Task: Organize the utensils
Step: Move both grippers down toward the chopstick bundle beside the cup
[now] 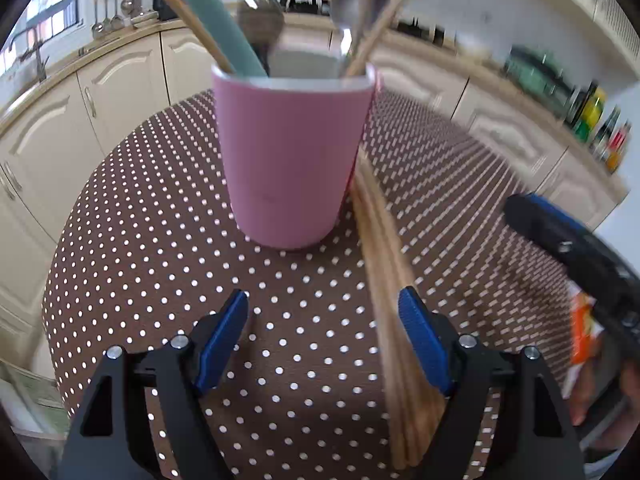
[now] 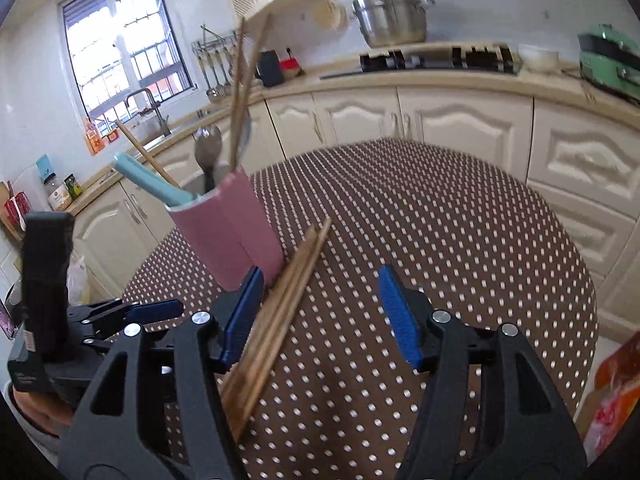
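Observation:
A pink cup [image 1: 290,160] stands on the brown polka-dot table [image 1: 160,264]. It holds wooden chopsticks, a teal handle [image 1: 208,16] and metal spoons. A bundle of wooden chopsticks [image 1: 384,288] lies on the table right of the cup, reaching toward me. My left gripper [image 1: 323,336] is open and empty in front of the cup, its right finger beside the bundle. In the right wrist view the cup [image 2: 228,228] is at left and the chopstick bundle [image 2: 280,304] lies between the open jaws of my right gripper [image 2: 320,312], near its left finger. The left gripper [image 2: 120,312] shows at far left.
Cream kitchen cabinets [image 2: 400,120] and a counter run behind the table. A steel pot [image 2: 390,16] and stove sit on the counter, a green appliance [image 2: 608,60] at right. Bottles [image 1: 596,120] line the counter. An orange packet [image 2: 616,392] lies at the table's right edge.

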`<state>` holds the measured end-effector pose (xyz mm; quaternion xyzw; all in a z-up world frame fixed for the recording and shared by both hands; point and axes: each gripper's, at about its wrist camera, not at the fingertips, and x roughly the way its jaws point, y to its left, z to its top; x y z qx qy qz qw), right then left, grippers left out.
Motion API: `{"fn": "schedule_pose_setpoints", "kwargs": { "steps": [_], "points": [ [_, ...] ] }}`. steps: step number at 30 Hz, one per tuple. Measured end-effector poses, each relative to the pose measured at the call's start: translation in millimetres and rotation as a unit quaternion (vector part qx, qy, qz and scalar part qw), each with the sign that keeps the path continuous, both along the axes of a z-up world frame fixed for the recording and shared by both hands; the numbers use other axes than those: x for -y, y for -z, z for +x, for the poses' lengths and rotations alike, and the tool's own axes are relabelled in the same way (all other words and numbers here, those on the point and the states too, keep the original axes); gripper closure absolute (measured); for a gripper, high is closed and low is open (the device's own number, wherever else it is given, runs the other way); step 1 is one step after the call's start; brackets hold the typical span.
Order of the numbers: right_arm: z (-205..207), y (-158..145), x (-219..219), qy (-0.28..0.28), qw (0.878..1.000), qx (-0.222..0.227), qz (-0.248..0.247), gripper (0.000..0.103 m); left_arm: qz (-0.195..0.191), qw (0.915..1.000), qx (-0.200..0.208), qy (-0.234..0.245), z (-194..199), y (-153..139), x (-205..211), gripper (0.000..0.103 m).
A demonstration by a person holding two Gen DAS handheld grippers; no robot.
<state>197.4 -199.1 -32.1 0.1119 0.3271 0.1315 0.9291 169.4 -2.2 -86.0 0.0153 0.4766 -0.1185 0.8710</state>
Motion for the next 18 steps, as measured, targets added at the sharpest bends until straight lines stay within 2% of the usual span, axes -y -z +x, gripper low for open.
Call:
{"fn": "schedule_pose_setpoints", "kwargs": {
  "steps": [2, 7, 18],
  "points": [
    [-3.0, 7.3, 3.3, 0.002, 1.000, -0.006, 0.004, 0.043, 0.029, 0.9996, -0.006, 0.001, 2.3, 7.8, 6.0, 0.027],
    [-7.7, 21.6, 7.8, 0.004, 1.000, -0.018, 0.014, 0.042, 0.031, 0.9995, -0.008, -0.004, 6.4, 12.6, 9.8, 0.027],
    [1.6, 27.1, 11.3, -0.003, 0.999, -0.036, 0.035, 0.042, 0.096, 0.9953, 0.010, 0.008, 25.3, 6.5, 40.4, 0.026]
  ]
}}
